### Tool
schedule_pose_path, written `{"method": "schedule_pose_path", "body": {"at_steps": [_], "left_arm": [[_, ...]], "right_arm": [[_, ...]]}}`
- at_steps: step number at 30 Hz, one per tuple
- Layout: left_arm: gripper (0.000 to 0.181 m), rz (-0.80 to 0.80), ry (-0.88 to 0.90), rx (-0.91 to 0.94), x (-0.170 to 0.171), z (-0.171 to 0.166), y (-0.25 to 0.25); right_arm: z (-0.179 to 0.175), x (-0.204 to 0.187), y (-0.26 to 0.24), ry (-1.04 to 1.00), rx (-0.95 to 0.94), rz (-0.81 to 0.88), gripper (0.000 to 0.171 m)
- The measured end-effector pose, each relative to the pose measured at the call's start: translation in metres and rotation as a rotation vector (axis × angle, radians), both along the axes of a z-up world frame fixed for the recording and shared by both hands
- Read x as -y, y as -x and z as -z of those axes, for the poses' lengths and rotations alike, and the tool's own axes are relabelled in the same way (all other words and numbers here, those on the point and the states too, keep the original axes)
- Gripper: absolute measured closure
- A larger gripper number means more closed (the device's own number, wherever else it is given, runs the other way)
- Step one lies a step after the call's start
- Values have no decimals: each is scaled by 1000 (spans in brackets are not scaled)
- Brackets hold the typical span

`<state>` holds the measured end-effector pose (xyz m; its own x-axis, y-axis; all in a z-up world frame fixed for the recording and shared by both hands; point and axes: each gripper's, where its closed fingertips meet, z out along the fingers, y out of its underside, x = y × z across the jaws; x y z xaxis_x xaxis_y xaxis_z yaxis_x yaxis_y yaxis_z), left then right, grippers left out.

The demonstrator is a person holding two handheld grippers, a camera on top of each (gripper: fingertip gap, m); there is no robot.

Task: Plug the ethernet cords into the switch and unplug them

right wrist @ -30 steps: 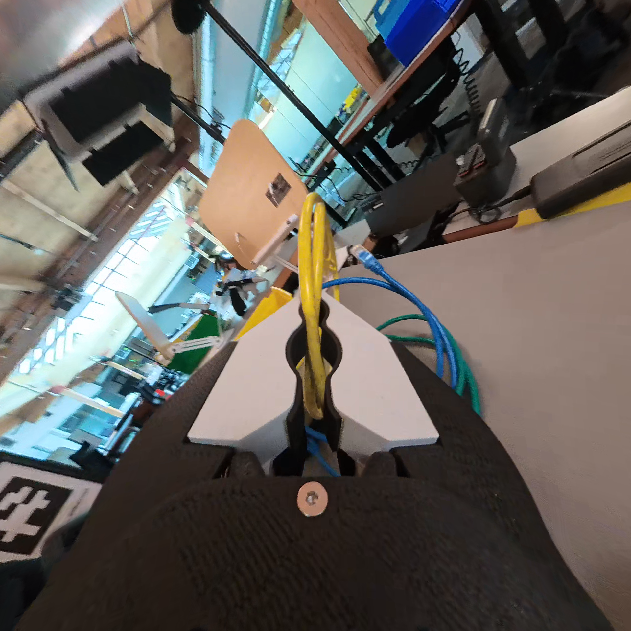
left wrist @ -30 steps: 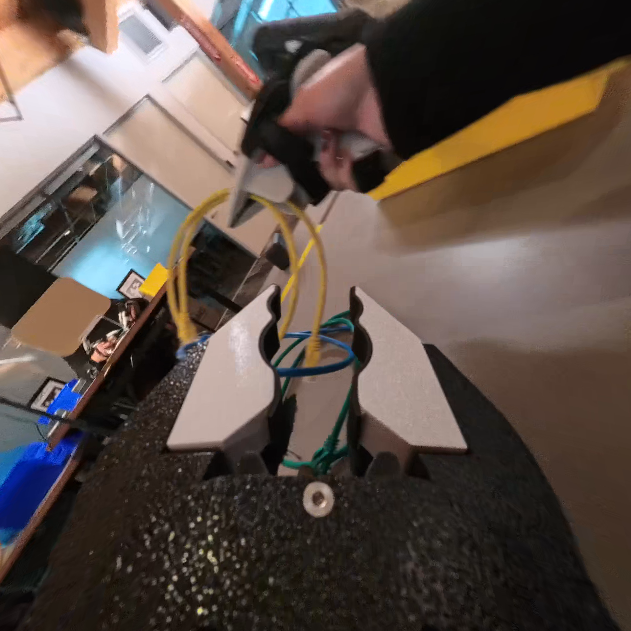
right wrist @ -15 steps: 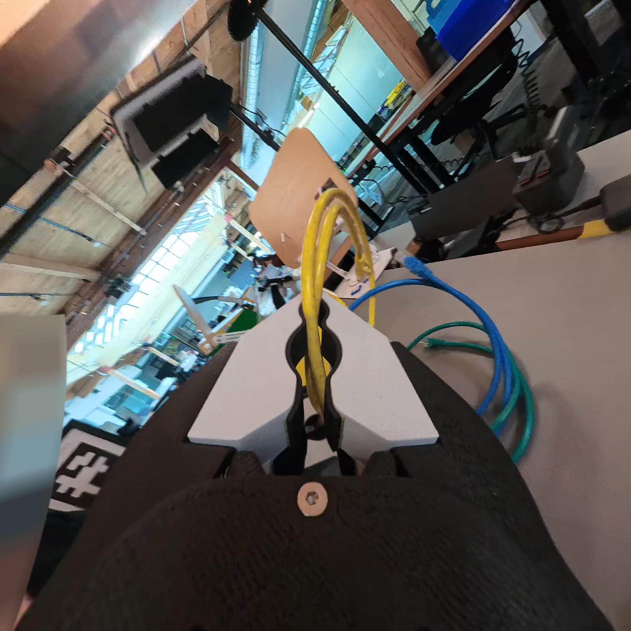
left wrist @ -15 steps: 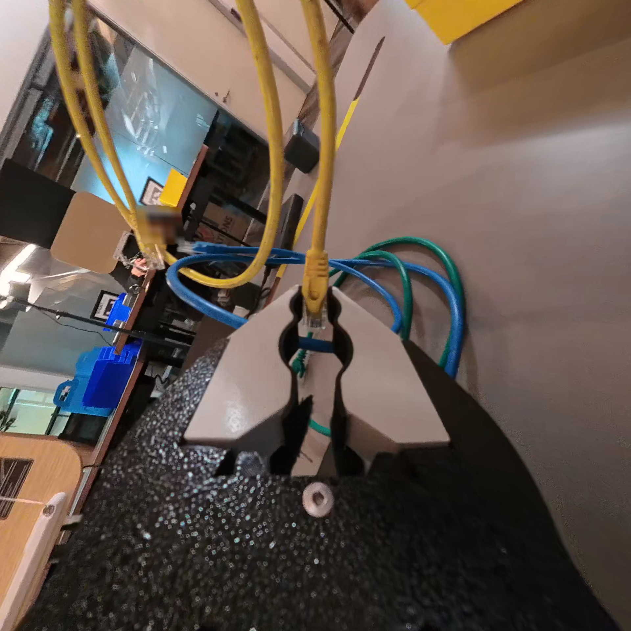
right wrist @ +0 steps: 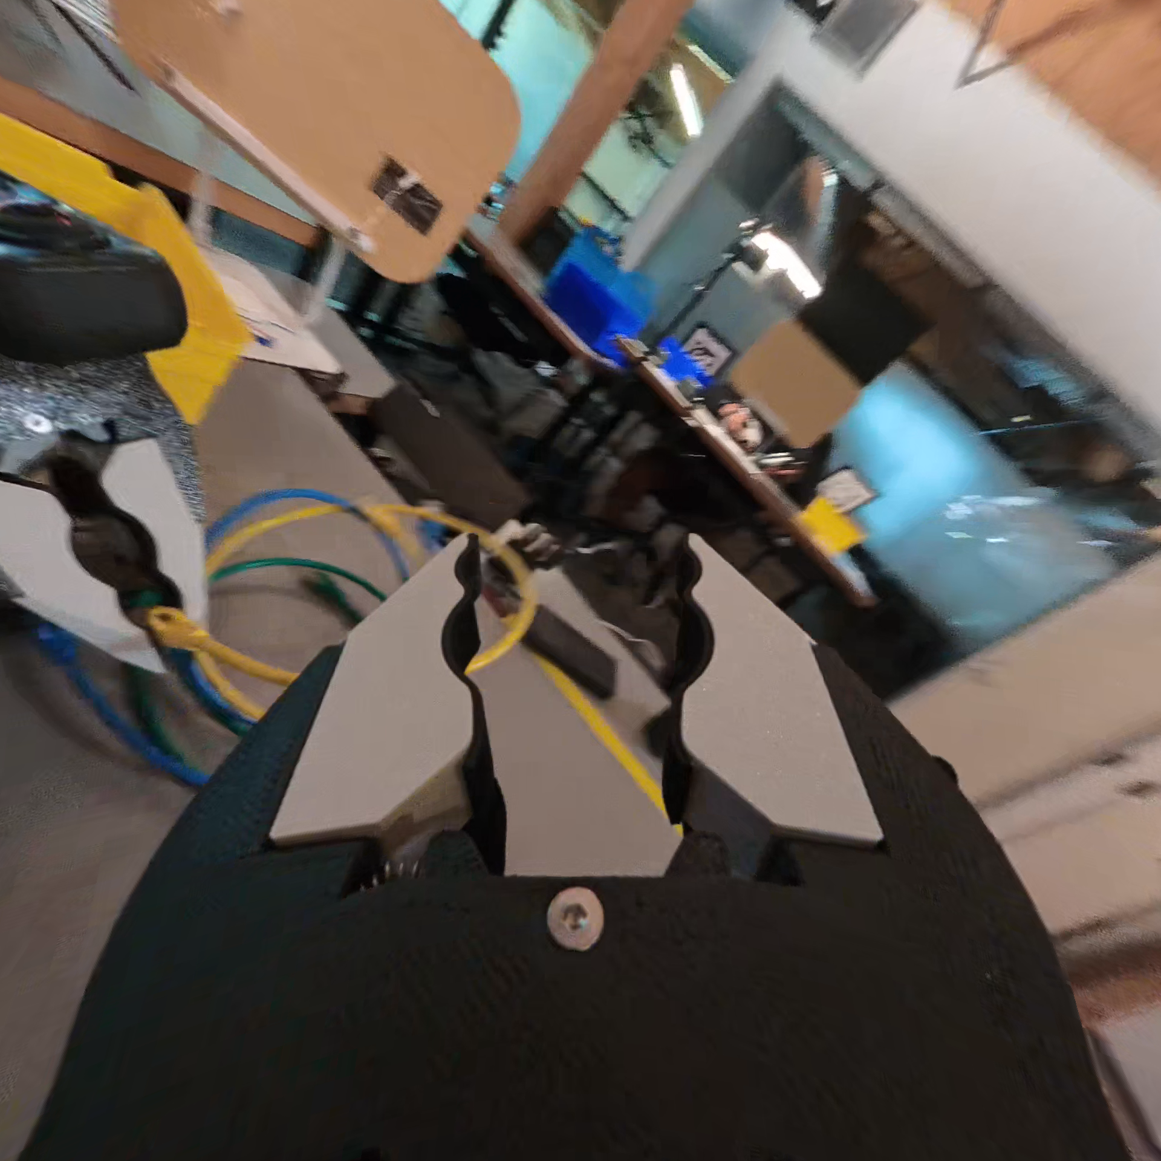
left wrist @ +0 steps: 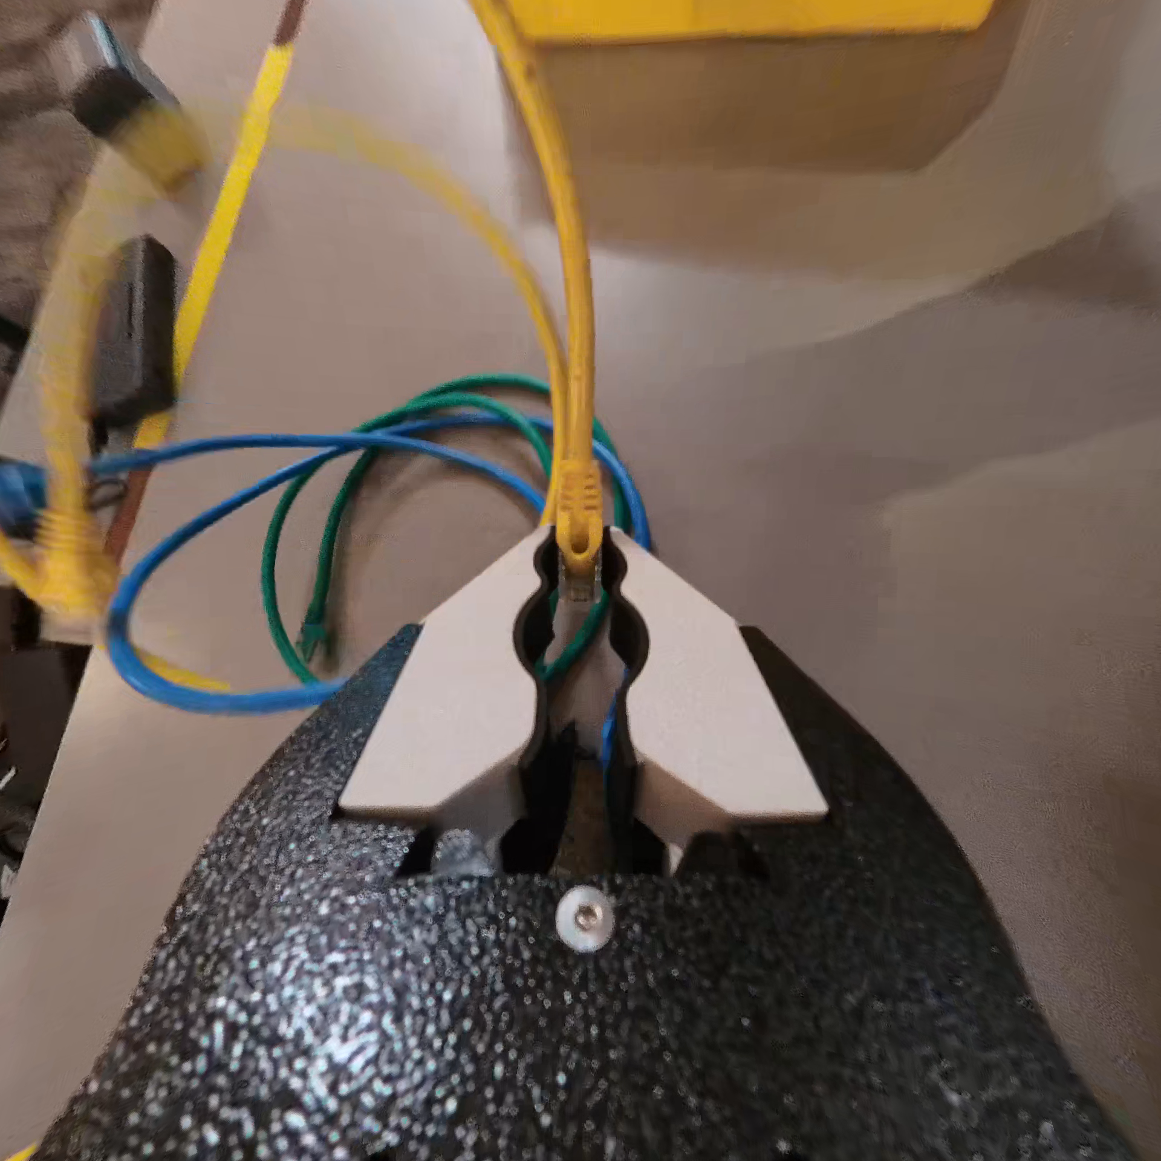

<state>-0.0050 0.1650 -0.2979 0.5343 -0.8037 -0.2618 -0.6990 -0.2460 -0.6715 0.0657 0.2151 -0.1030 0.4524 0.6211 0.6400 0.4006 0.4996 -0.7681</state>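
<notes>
In the left wrist view my left gripper (left wrist: 581,534) is shut on the clear plug (left wrist: 578,575) of a yellow ethernet cord (left wrist: 581,314), which rises out of the top of the frame. The cord's other plug (left wrist: 66,553) swings blurred at the left. A blue cord (left wrist: 251,446) and a green cord (left wrist: 276,534) lie looped on the grey table (left wrist: 879,440). My right gripper (right wrist: 578,559) is open and empty above the table. The right wrist view shows the left gripper (right wrist: 151,619) at the left, holding the yellow plug (right wrist: 173,628). I cannot pick out the switch for certain.
A flat black box (left wrist: 132,327) lies by the table's left edge; it also shows in the right wrist view (right wrist: 565,641). A yellow bin (right wrist: 176,301) stands at the back of the table. A wooden chair back (right wrist: 314,125) and other benches lie beyond.
My left gripper closed on the yellow plug. My right gripper let go of the yellow cord, opened and swung round to face the room. The cord's free end now swings.
</notes>
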Motion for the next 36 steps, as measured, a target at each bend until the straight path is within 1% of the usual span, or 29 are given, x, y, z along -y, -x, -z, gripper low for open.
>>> {"method": "schedule_pose_path", "body": {"at_steps": [1,2,3,4,5,6,9,11,13,15,16,19,22,24,26,28,30,31,33,34,36], "left_arm": [[172,-4,28,-20,1,3,4],[172,2,52,-34,3,6,7],[172,12,78,-44,6,8,8],[172,26,98,-52,9,8,9],[172,55,110,-58,13,8,8],[172,84,113,-64,16,6,7],[172,149,104,-78,23,-2,3],[172,179,91,-66,24,-9,3],[172,212,70,-26,26,-16,2],[172,241,69,41,31,-23,1],[172,258,66,69,33,-24,1],[173,284,63,116,35,-25,0],[173,274,81,152,35,-22,2],[172,207,76,214,29,-24,3],[166,73,70,261,24,-26,15],[136,-167,25,298,15,-26,43],[122,-359,-5,362,20,-19,62],[121,-435,1,369,26,-10,68],[107,-572,32,277,38,20,85],[104,-623,59,236,44,34,90],[102,-666,97,222,51,51,89]], "right_arm": [[-7,6,-4,-38,-1,17,109],[-9,21,-1,-32,-7,-43,111],[-5,41,9,20,-3,-167,119],[8,65,22,107,38,-317,130],[27,83,33,212,114,-432,133],[50,92,42,292,208,-493,133],[119,87,59,366,489,-505,131],[143,87,66,426,556,-546,134],[151,87,71,489,545,-598,145],[149,88,76,544,502,-646,155],[148,89,78,561,477,-667,158],[150,90,82,579,458,-697,161],[155,89,83,601,438,-704,161],[155,82,85,626,385,-685,161],[159,75,86,660,347,-649,161],[167,71,88,681,323,-603,161],[179,72,94,708,327,-574,161],[187,74,97,718,347,-561,161],[201,76,102,739,389,-532,161],[206,78,104,752,404,-523,161],[214,80,108,766,430,-501,162]]}}
